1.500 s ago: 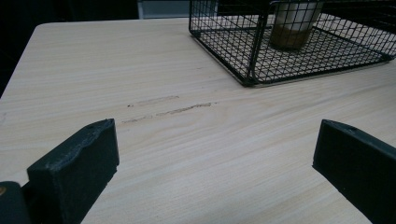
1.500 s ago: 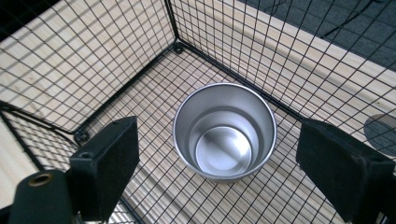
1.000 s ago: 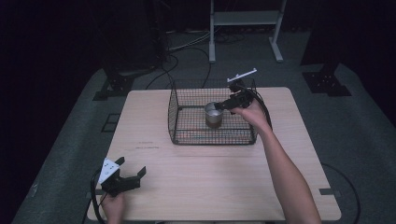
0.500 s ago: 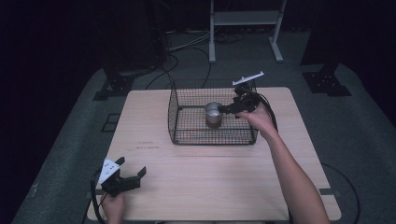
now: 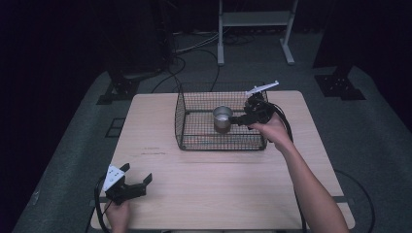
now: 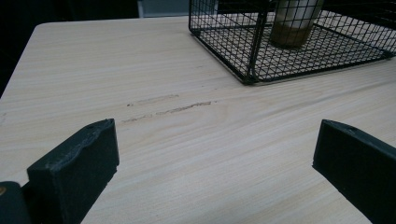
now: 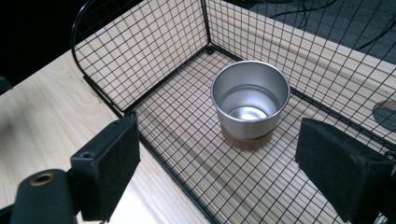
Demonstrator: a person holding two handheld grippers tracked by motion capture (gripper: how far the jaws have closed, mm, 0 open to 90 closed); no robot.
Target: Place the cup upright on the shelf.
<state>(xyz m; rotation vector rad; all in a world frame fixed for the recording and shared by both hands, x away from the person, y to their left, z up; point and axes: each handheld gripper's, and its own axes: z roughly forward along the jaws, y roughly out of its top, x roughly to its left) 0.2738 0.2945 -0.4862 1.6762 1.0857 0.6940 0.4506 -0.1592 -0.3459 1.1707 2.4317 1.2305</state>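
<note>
**Steel cup stands in the wire basket, both grippers wide**

Nearest the person, at the front left corner of the pale wooden bench (image 5: 218,189), the left gripper (image 5: 137,183) lies low over the wood in the person's left hand (image 5: 118,217). Its two black jaws stand far apart with nothing between them; in the left gripper view they frame bare wood and a faint scuff mark (image 6: 168,108) in the grain. A black cable (image 5: 99,213) trails from this gripper over the front edge of the bench.

Farther in, past the middle of the bench, stands the black wire mesh basket (image 5: 194,116), a low rectangular cage open at the top, with one rounded end wall on the left. Inside it, towards its right half, the small round stainless steel cup (image 5: 222,118) stands upright on the mesh floor, its mouth open and empty, with a brownish band around its base. In the left gripper view the cup shows through the mesh at the top edge.

The right gripper (image 5: 239,118) is held at the basket's right end, just beside the cup, with the person's right hand (image 5: 270,130) behind it. In the right gripper view its jaws are spread wide, one on either side of the cup but clear of it; neither pad touches the steel. A grey three-cornered plate (image 5: 262,88) sticks up from the top of this gripper.
</note>
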